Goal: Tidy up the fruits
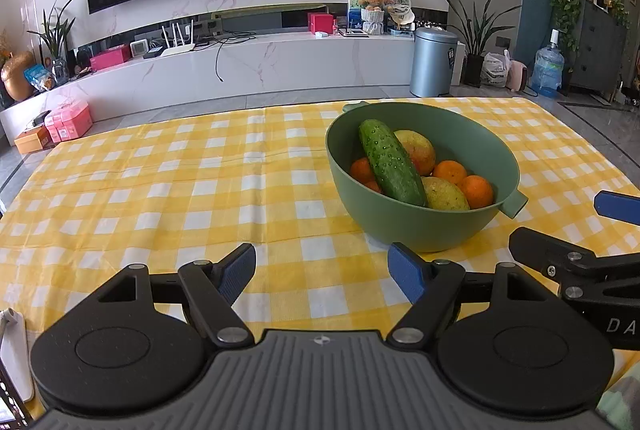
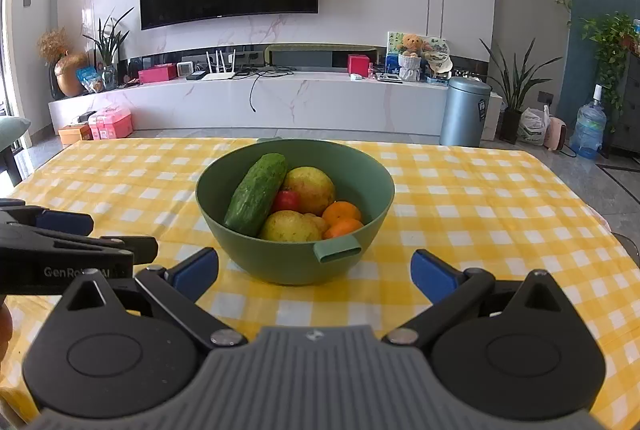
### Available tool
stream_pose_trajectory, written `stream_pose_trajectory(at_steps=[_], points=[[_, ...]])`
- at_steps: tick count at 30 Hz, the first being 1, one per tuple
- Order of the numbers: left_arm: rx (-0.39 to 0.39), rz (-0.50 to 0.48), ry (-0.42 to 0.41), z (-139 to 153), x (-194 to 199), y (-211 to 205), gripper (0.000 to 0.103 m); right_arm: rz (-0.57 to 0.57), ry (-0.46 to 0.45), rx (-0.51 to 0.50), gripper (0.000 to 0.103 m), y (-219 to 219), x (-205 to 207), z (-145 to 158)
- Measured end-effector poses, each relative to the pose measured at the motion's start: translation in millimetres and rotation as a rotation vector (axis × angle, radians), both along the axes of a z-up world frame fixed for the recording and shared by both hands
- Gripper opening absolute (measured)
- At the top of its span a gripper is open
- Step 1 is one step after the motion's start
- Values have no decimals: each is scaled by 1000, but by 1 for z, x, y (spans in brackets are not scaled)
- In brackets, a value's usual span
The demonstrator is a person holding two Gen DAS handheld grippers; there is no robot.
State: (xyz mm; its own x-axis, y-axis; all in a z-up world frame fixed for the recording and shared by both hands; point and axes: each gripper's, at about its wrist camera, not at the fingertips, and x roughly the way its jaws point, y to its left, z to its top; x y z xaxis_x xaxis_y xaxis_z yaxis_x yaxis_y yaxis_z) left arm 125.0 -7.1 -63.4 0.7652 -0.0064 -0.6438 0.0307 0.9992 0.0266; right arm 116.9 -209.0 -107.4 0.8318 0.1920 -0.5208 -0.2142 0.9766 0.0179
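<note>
A green bowl [image 1: 472, 226] stands on the yellow checked tablecloth [image 1: 160, 190]. It holds a cucumber [image 1: 390, 162], yellow-red mangoes [image 1: 418, 150], and oranges [image 1: 476, 190]. My left gripper [image 1: 322, 270] is open and empty, low over the cloth, left of and in front of the bowl. My right gripper [image 2: 314, 270] is open and empty, right in front of the bowl [image 2: 352, 186], with the cucumber [image 2: 256, 194] lying on top of the fruit. The right gripper also shows in the left wrist view [image 1: 568, 230], and the left gripper in the right wrist view [image 2: 80, 234].
The table's far edge [image 2: 440, 144] faces a marble TV bench [image 2: 280, 102] and a grey bin [image 2: 464, 110]. A white object [image 1: 12, 350] lies at the table's near left.
</note>
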Motion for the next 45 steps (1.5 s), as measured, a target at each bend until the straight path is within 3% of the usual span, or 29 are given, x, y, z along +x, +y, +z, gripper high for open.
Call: stream_pose_trajectory(at_steps=[45], points=[[-2,-2,0,1,-1,-1,88,9,10,-9,99,1,1,-3]])
